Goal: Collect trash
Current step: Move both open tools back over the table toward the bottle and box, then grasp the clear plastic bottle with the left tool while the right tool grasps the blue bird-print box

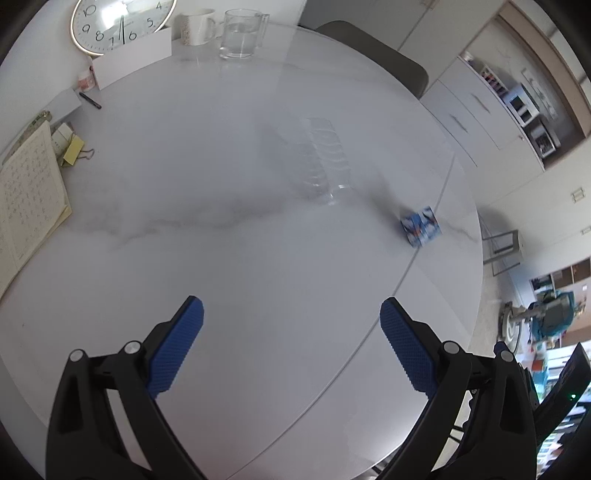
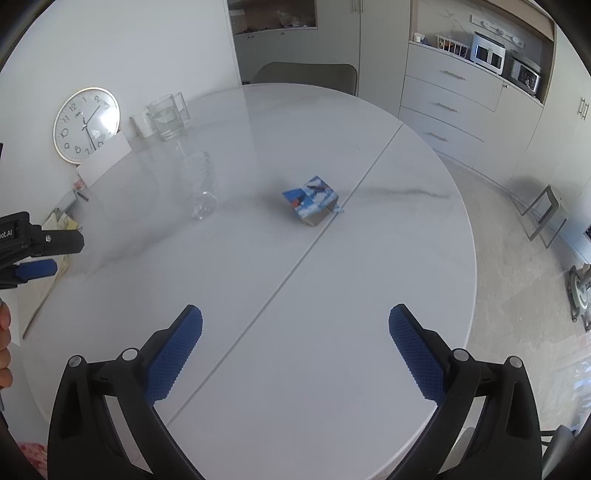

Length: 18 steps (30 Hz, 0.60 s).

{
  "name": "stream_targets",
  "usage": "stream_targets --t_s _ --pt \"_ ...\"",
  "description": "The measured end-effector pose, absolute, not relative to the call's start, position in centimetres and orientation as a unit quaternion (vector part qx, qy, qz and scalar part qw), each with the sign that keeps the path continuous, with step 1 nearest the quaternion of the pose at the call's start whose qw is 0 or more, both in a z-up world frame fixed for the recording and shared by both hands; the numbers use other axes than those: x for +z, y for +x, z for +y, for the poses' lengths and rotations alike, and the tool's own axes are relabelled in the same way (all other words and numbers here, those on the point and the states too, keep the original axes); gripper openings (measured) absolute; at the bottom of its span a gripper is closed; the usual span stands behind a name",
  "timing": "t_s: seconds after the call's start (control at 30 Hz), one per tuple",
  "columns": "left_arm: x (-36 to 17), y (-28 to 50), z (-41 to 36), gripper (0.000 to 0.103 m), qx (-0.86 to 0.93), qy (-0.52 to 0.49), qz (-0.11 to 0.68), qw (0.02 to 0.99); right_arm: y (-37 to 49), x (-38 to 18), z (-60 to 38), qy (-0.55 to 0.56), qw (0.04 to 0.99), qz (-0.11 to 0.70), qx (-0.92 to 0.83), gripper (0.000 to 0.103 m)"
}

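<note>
Nearest, the left gripper (image 1: 291, 314) hangs over a round white marble table (image 1: 229, 266), its blue-padded jaws spread wide with nothing between them; the right gripper (image 2: 295, 321) is likewise released and empty above the table's centre seam (image 2: 280, 280). Farther out lies the trash: a crumpled blue carton (image 2: 311, 199) on the seam at twelve o'clock from the right gripper; a clear plastic bottle (image 2: 199, 184) lies on its side at eleven o'clock. Beyond, at the far rim, stand a glass pitcher (image 2: 168, 116), a white mug (image 1: 197, 26) and a wall clock (image 2: 86, 124).
</note>
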State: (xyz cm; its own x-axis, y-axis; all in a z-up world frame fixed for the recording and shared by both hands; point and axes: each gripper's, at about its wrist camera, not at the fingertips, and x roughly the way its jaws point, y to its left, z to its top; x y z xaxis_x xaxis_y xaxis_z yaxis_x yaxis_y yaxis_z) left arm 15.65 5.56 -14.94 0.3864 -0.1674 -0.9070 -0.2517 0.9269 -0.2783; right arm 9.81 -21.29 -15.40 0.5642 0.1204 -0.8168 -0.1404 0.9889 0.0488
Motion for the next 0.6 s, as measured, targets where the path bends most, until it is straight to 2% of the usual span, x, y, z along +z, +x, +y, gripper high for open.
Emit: stream_targets --t_s 0.23,0.6 --pt "-17.2 23.5 5.7 0.092 0.018 -0.181 0.572 0.800 15.0 -16.4 -20.9 0.017 0.883 0.468 0.038 0.100" --pt "-23.9 35.7 3.8 0.092 0.085 -0.197 0.601 0.770 21.6 -18.5 -21.1 0.065 0.882 0.466 -0.017 0.100"
